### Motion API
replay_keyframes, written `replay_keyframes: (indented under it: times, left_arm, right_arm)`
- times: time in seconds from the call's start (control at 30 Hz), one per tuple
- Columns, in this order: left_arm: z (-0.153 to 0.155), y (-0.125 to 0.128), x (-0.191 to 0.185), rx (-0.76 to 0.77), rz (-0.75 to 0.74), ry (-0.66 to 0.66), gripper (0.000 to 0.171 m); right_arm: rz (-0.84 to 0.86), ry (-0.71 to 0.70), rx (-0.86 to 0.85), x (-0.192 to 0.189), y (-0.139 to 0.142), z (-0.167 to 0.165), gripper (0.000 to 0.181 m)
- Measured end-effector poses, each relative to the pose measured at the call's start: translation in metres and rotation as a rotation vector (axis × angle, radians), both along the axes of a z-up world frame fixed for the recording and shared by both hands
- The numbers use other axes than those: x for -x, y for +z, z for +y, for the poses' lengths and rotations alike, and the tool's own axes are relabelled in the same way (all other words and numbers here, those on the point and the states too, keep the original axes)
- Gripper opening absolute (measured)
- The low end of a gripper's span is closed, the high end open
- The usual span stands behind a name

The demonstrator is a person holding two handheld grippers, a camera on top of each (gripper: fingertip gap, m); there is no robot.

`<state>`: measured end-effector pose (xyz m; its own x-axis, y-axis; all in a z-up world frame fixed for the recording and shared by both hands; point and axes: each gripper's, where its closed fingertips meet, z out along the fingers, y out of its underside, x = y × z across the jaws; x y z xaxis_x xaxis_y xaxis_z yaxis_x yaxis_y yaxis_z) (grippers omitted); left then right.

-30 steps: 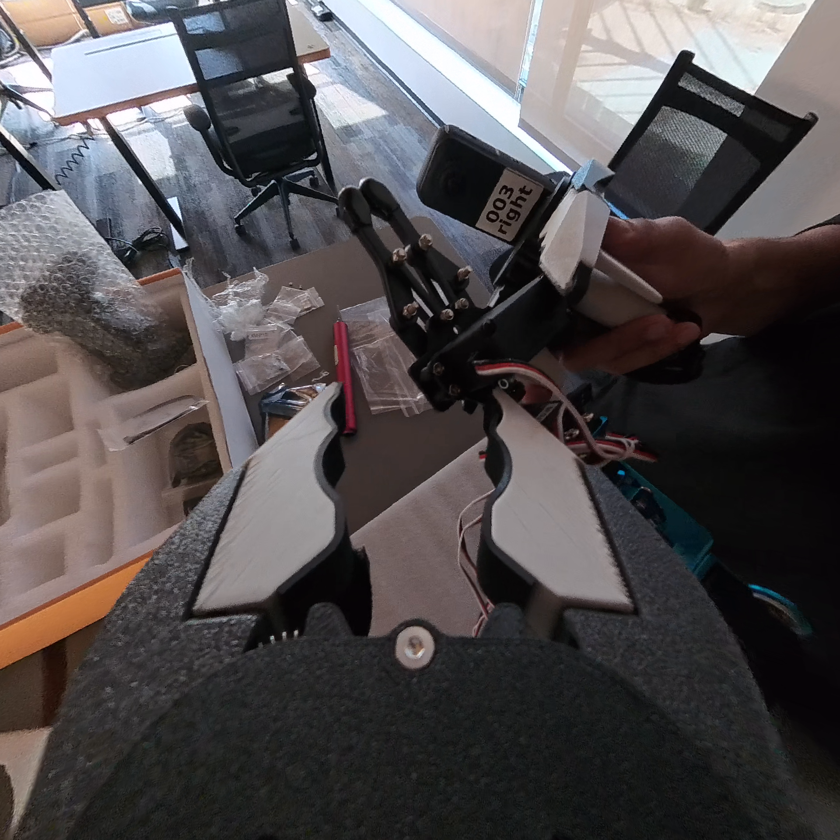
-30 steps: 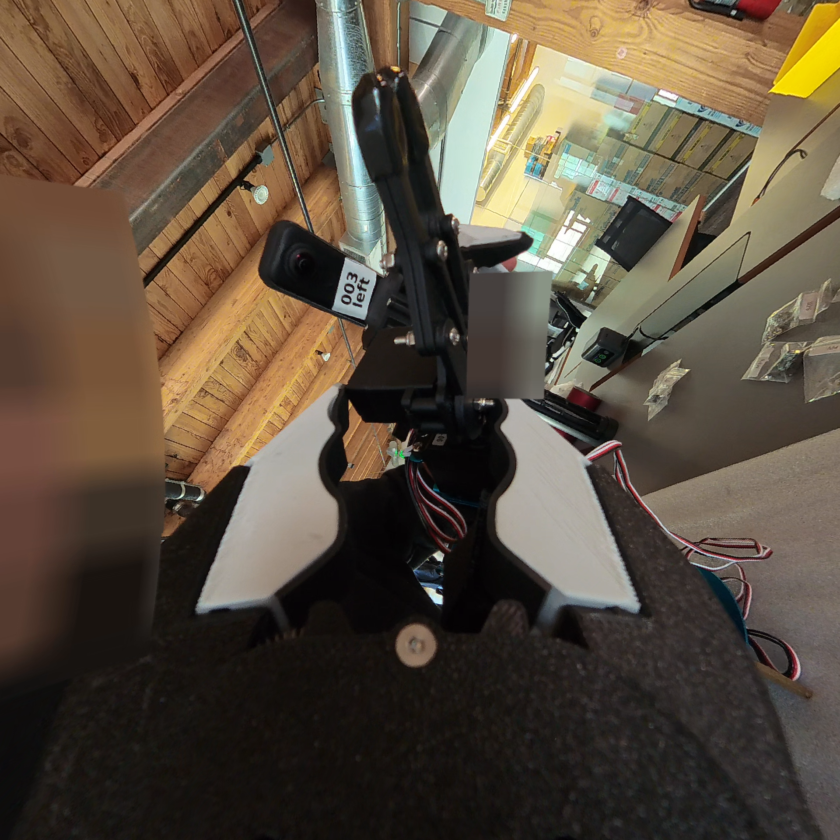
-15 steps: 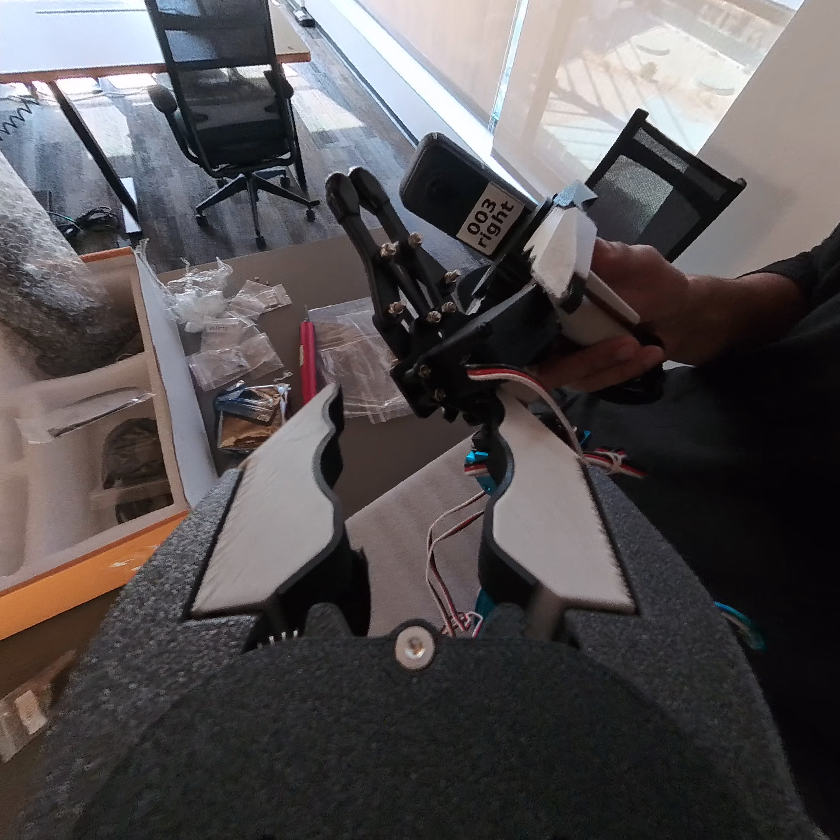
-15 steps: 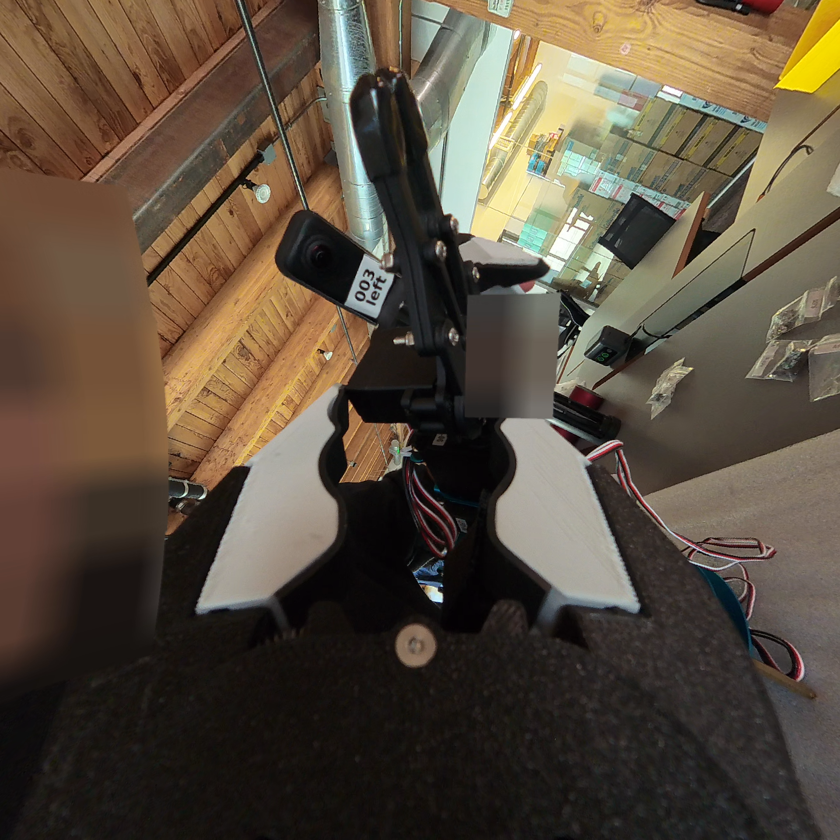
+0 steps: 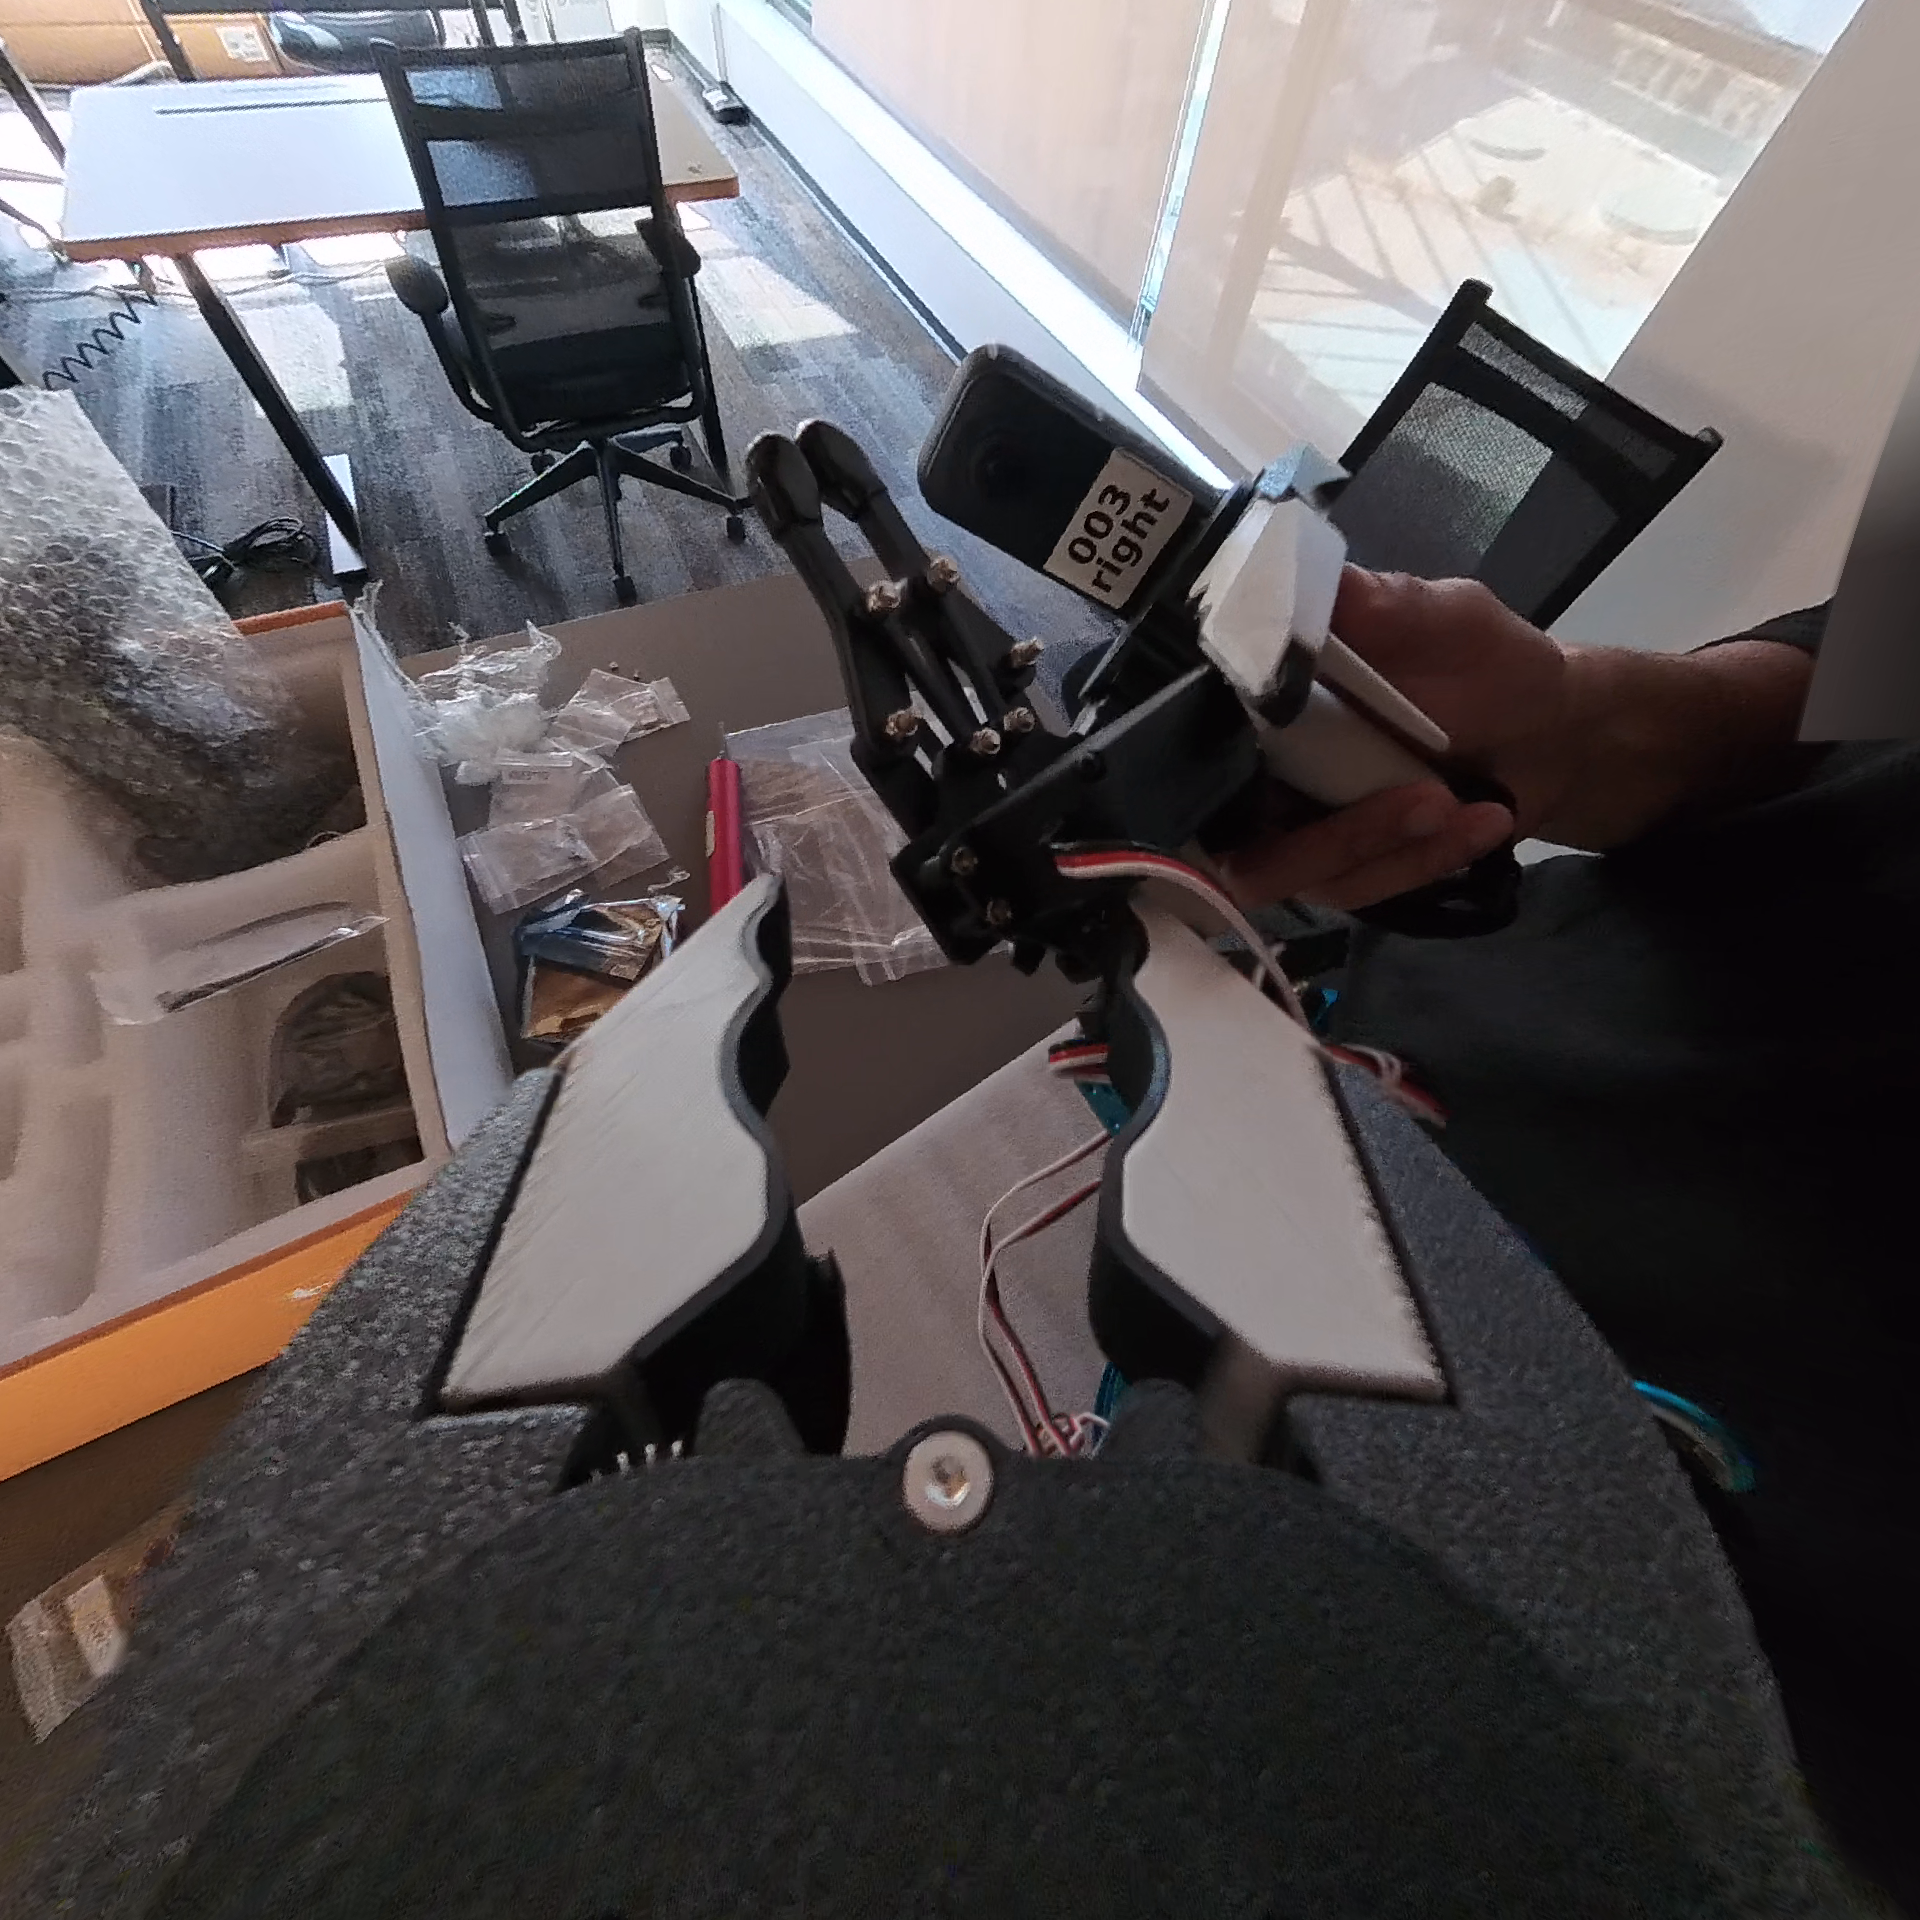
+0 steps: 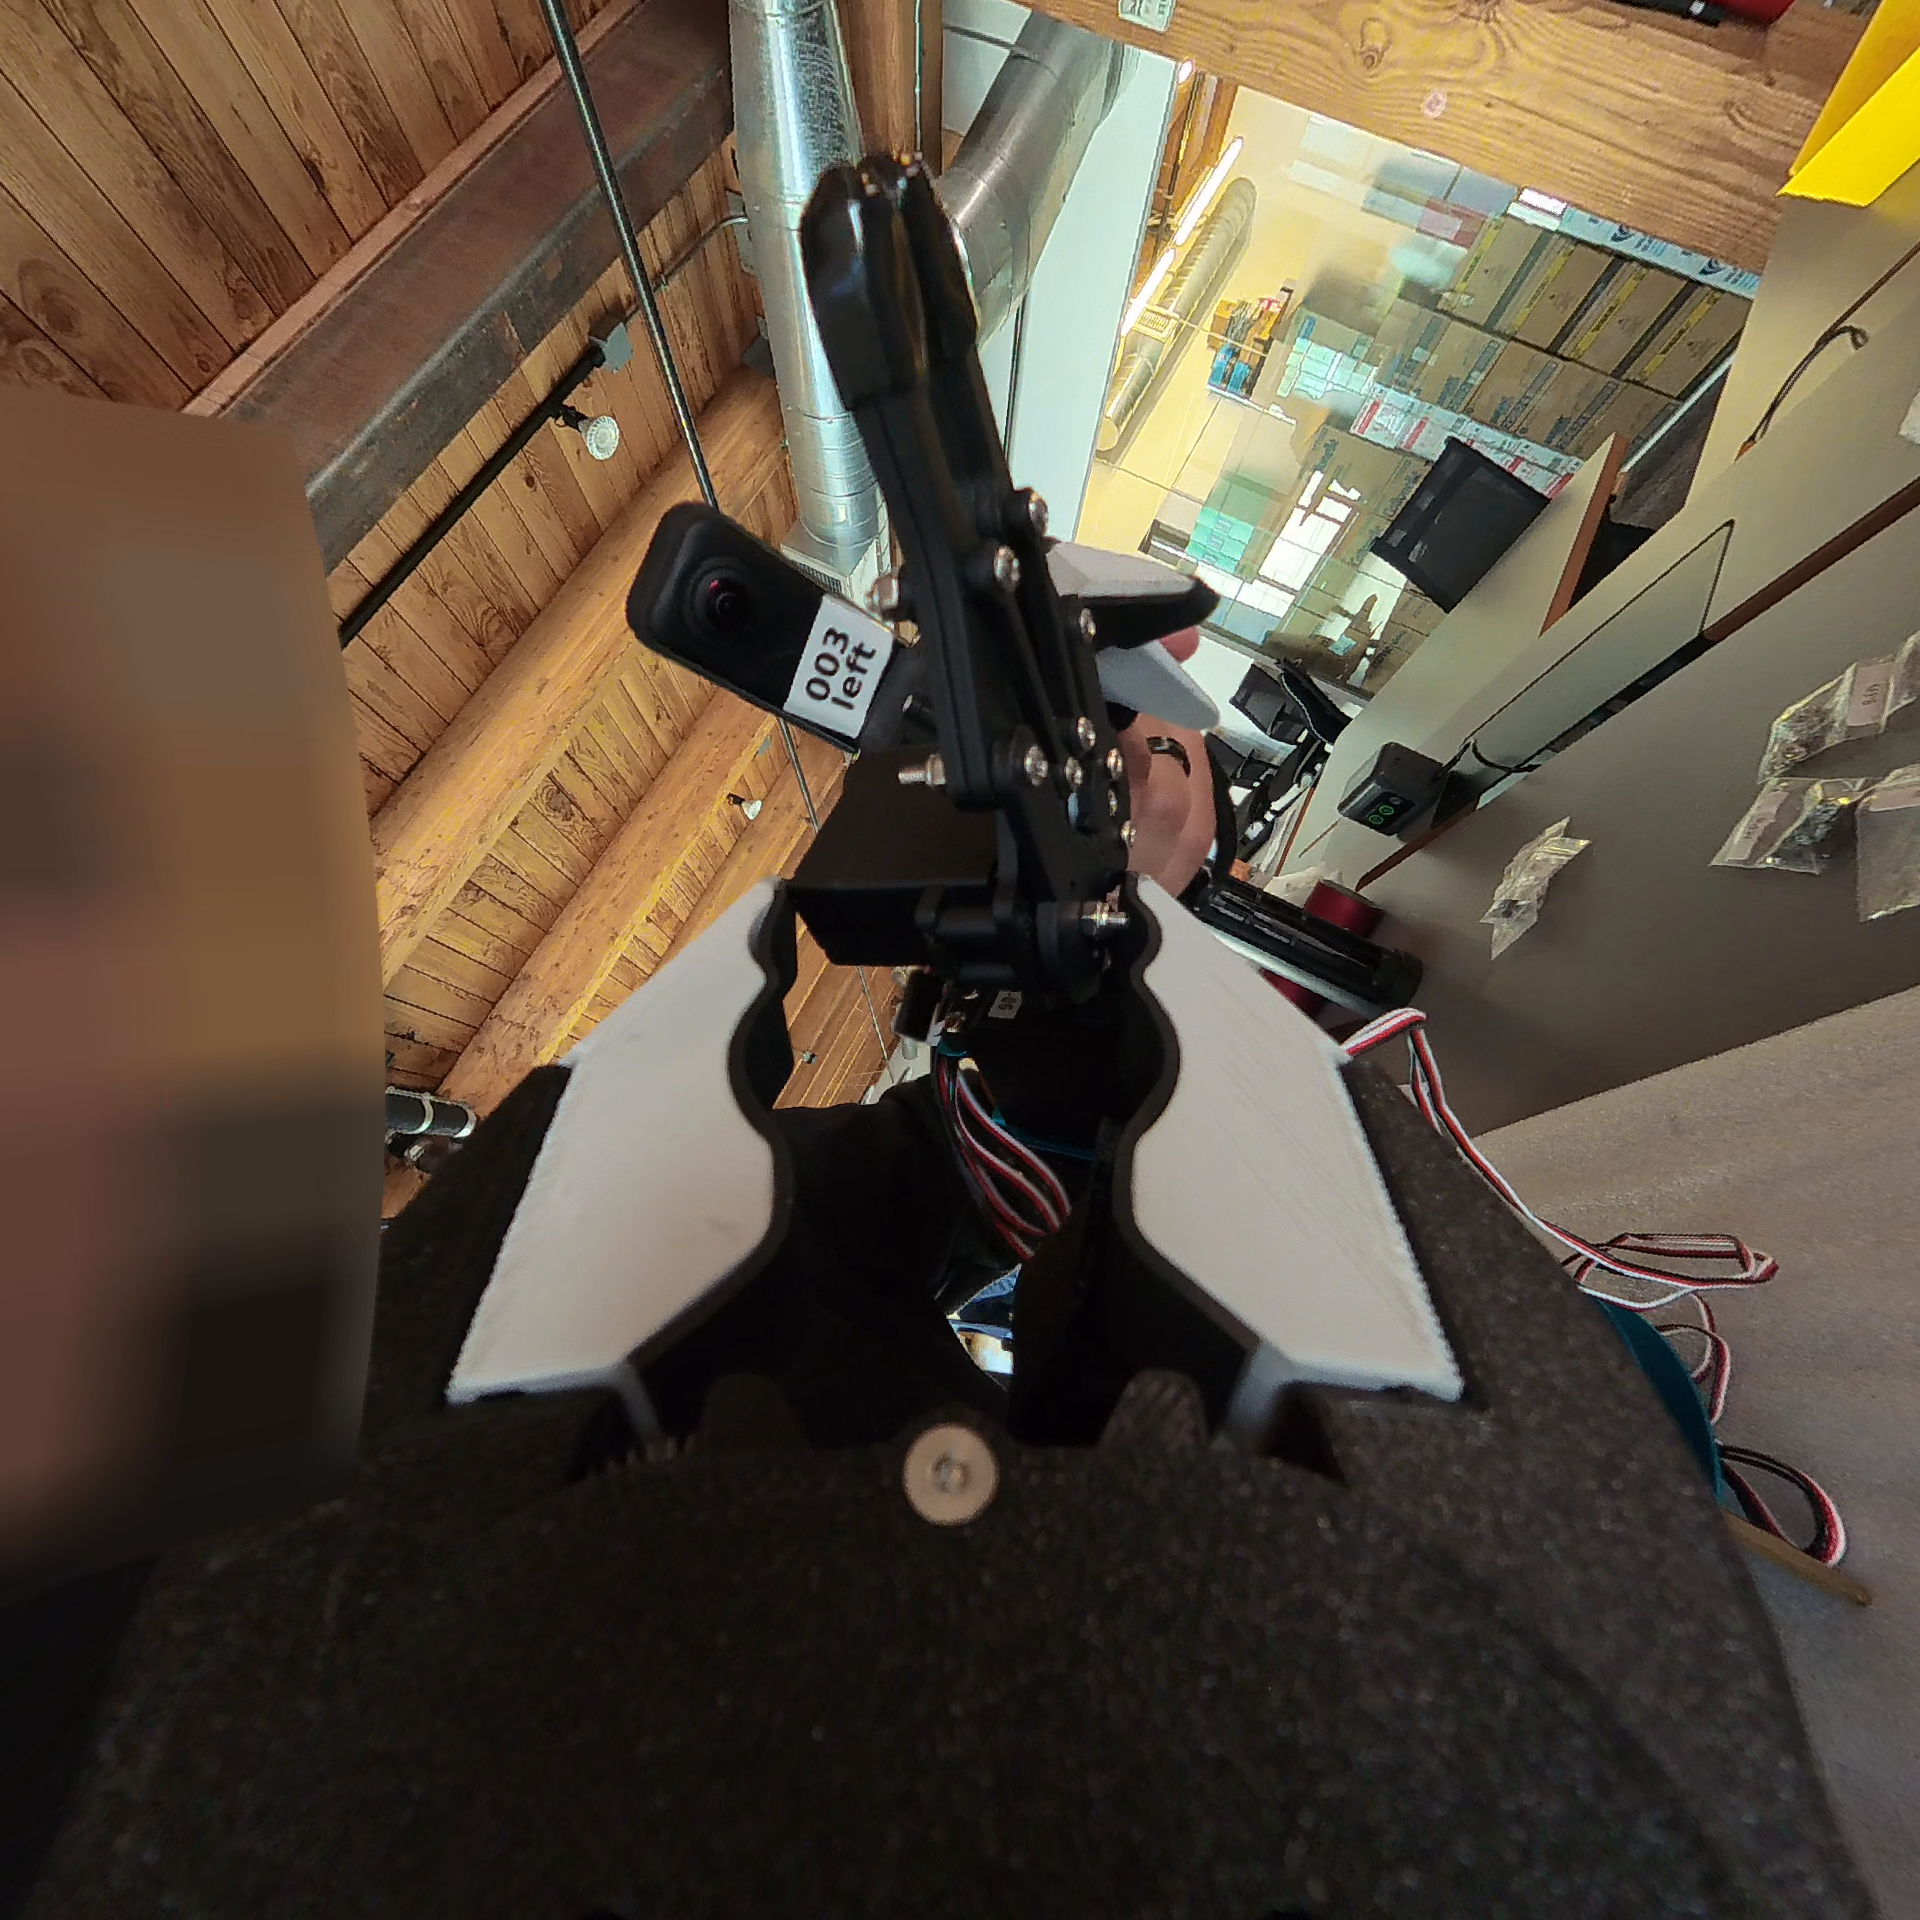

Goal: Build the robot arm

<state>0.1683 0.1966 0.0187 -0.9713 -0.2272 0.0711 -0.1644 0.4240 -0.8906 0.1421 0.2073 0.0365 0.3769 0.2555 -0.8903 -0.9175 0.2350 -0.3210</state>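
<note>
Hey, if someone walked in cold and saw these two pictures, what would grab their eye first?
Probably the black robot claw with bare screws, held up mid-air between both grippers, its red, white and black wires trailing down. The left gripper and right gripper both sit at its base, jaws parted. Behind it, clear plastic bags and a red pen-like tool litter the grey table.

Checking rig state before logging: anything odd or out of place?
Loose servo wires loop untidily across the grey mat beside the right claw, which grips the black servo mechanism. They could snag. Parts bags lie scattered on the table.
</note>
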Motion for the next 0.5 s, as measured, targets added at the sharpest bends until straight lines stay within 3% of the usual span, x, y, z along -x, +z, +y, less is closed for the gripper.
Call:
replay_keyframes:
  times: [0.5]
  left_arm:
    - [0.004,0.002,0.001,-0.005,-0.014,0.007,0.061]
  right_arm:
    - [0.002,0.002,0.003,0.000,0.000,0.000,0.061]
